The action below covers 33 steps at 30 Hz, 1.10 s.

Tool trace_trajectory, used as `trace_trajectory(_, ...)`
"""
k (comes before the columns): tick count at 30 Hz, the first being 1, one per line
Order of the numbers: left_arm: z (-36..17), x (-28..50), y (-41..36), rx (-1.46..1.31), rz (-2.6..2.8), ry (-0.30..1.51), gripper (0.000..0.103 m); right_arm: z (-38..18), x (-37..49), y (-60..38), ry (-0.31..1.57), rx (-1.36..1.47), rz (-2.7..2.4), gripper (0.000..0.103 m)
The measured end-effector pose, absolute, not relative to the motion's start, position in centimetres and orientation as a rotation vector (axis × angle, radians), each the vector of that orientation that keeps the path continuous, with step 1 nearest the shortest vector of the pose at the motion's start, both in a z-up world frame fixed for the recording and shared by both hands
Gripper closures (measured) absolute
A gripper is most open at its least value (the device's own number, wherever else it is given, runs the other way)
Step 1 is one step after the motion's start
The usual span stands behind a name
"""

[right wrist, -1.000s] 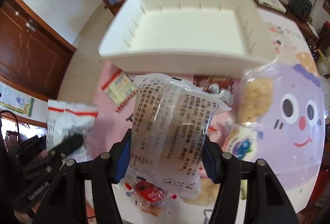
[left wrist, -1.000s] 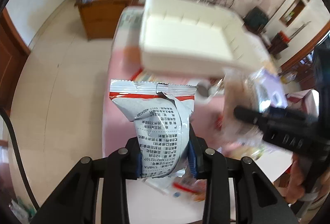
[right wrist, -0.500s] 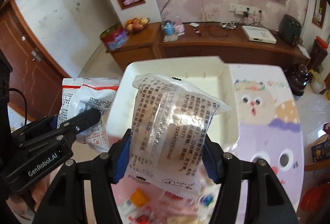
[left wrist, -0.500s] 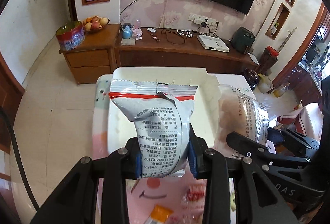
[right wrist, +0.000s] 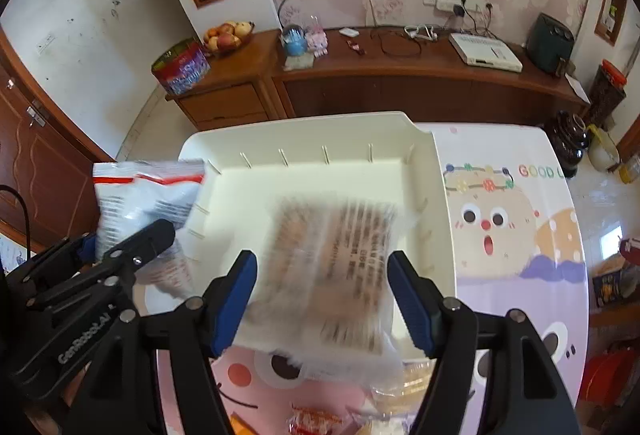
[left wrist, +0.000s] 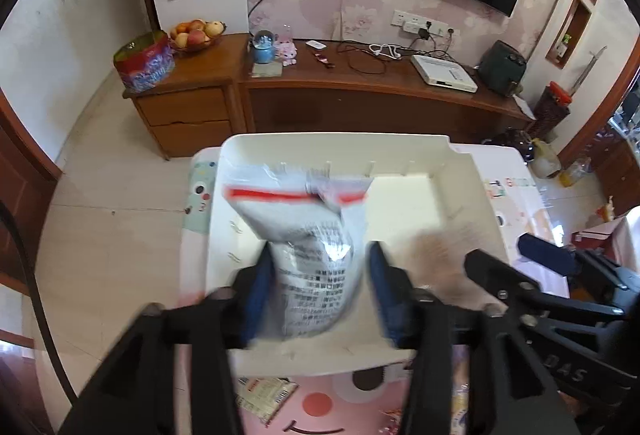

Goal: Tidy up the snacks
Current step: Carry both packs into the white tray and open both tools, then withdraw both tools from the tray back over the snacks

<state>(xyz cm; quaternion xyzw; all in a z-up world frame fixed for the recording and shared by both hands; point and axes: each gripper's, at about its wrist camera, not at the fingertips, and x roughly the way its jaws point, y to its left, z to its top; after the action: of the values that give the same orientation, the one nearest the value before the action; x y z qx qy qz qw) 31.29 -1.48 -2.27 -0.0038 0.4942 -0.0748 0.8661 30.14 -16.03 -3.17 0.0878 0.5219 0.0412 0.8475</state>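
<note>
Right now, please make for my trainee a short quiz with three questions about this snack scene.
1. True or false: the white tray already holds many snacks.
2. Which packet is between the jaws of the left gripper? A. silver packet with red stripe B. clear packet with dark print C. orange packet
3. Fill in: both packets hang above the ____.

Key
1. False: its floor looks bare.
2. A. The jaws are opening, and the packet is blurred between them. The right gripper does the same with the clear packet.
3. Tray.
</note>
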Motion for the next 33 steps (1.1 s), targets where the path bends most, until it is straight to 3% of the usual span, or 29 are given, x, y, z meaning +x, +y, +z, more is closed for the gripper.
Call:
trace_trajectory(1, -2.2, 31.3, -1.3, -0.002, -0.133, 1.02, 0.027, -3.0, 30.1, -15.9, 1.086, 0.173, 0.086, 0.034)
trace_trajectory(4, -1.6, 30.7, -0.8, -0.001, -0.104, 0.963, 0.018, -2.6, 29.7, -15.8, 1.064, 0.151, 0.075, 0.034)
trace_trajectory(22, 1.9, 25.3, -0.3, -0.053, -0.128, 0.859, 0.018, 1.0, 24.9, -16.5, 1.007, 0.203, 0.112, 0.034)
trace_trajectory(33, 6.0, 17.8, -1.7, 0.009, -0.166, 0.819, 0.017, 4.1, 18.1, -18.6, 0.959, 0.247, 0.142, 0.034)
